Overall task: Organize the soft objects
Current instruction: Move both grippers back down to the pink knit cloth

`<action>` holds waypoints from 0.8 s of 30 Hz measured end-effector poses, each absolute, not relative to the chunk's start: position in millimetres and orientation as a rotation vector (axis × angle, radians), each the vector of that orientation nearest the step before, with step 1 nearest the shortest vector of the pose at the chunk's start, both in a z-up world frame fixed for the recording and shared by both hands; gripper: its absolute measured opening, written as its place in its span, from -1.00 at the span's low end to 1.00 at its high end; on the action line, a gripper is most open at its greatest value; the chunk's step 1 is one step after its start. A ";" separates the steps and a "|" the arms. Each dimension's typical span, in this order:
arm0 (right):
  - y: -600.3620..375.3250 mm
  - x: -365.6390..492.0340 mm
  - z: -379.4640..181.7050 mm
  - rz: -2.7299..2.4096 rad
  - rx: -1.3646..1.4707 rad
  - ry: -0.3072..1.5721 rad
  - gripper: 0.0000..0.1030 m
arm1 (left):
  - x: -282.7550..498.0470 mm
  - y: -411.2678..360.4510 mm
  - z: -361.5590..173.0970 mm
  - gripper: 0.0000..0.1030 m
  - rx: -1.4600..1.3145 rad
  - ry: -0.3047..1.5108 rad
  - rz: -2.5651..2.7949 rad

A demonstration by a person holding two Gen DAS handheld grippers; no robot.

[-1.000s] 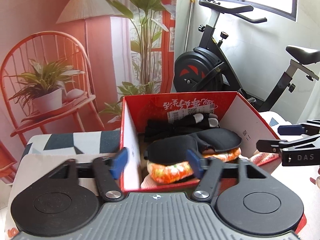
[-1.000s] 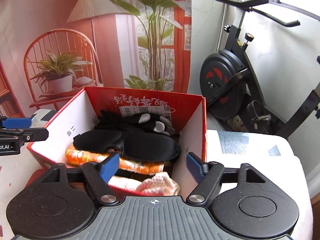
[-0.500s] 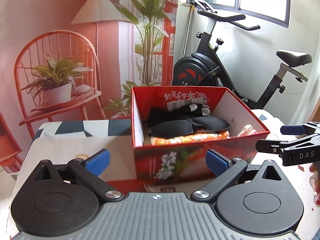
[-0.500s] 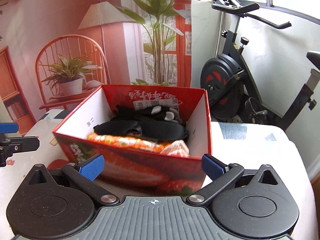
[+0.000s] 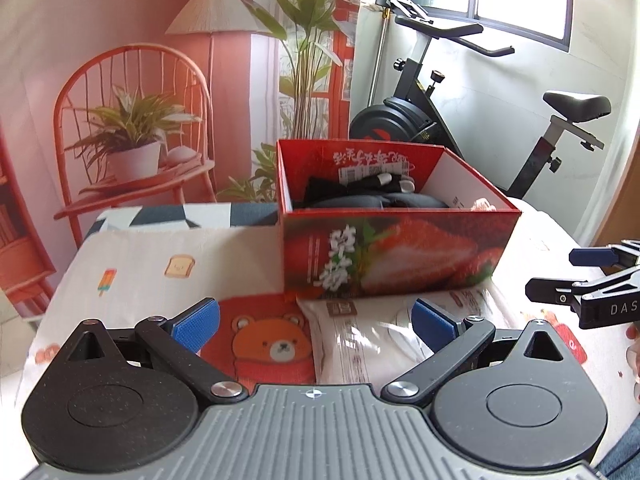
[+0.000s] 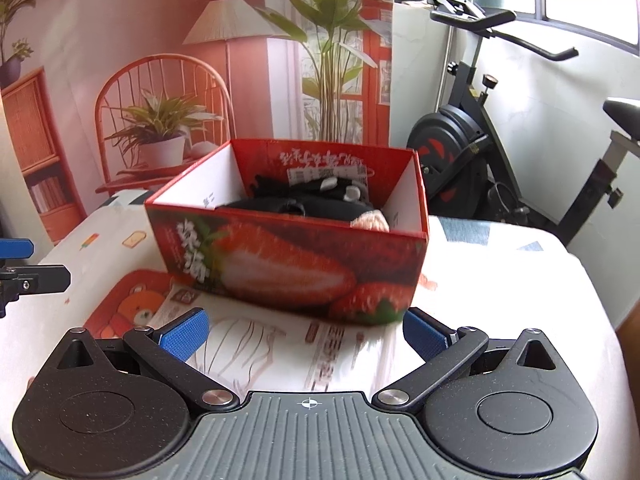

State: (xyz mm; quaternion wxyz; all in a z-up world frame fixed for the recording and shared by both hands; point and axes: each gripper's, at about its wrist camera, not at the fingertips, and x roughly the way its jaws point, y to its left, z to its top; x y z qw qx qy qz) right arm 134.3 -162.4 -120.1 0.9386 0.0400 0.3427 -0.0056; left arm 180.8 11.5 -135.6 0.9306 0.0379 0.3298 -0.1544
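A red strawberry-print box point(image 5: 396, 254) point(image 6: 288, 260) stands on the table. Inside it lie black gloves point(image 5: 360, 188) point(image 6: 320, 190), a black eye mask point(image 5: 384, 202) point(image 6: 280, 204) and a pinkish knit item point(image 5: 482, 203) point(image 6: 370, 220). A flat clear-wrapped white package point(image 5: 360, 340) point(image 6: 280, 352) lies on the table in front of the box. My left gripper point(image 5: 316, 320) is open and empty, low over the package. My right gripper point(image 6: 304, 330) is open and empty, also over the package, short of the box.
The table carries a white cloth with a bear picture point(image 5: 272, 344) point(image 6: 132, 308). An exercise bike point(image 5: 440, 120) point(image 6: 480, 152) stands behind the table on the right. A printed backdrop with a red chair point(image 5: 132, 140) hangs behind on the left.
Both grippers have pulled back from over the box and dropped lower, and their jaws have opened wider. The wrapped package in front of the box has come into view.
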 end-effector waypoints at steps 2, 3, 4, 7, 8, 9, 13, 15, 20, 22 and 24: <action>-161.8 125.3 -127.8 -0.012 0.091 0.707 0.99 | 176.4 14.7 -142.3 1.00 0.068 0.690 -0.313; -160.9 120.9 -132.0 -0.014 0.095 0.711 0.99 | 174.2 16.1 -145.9 1.00 0.063 0.698 -0.310; -160.6 116.7 -136.2 -0.016 0.099 0.714 0.99 | 172.0 16.9 -149.5 1.00 0.059 0.703 -0.307; -160.4 107.5 -149.4 -0.020 0.113 0.737 0.99 | 165.4 19.6 -160.5 1.00 0.056 0.718 -0.296; -160.4 104.7 -153.7 -0.022 0.116 0.745 0.99 | 164.3 20.4 -164.2 1.00 0.052 0.725 -0.294; -159.9 102.3 -158.9 -0.026 0.119 0.754 0.99 | 162.9 21.2 -167.7 1.00 0.045 0.735 -0.291; -162.2 92.0 -175.1 -0.045 0.143 0.775 0.99 | 156.5 24.9 -182.5 0.99 0.021 0.762 -0.280; -164.0 86.7 -181.4 -0.054 0.158 0.779 0.99 | 152.9 25.1 -188.3 0.99 0.019 0.770 -0.273; -164.4 74.3 -196.4 -0.064 0.169 0.797 0.99 | 147.2 21.2 -201.3 0.99 0.026 0.800 -0.287; -164.8 71.3 -202.7 -0.070 0.175 0.808 0.99 | 145.9 18.3 -205.8 0.99 0.038 0.809 -0.291; -165.6 69.6 -207.8 -0.076 0.182 0.815 0.99 | 143.9 16.2 -210.6 0.99 0.042 0.816 -0.294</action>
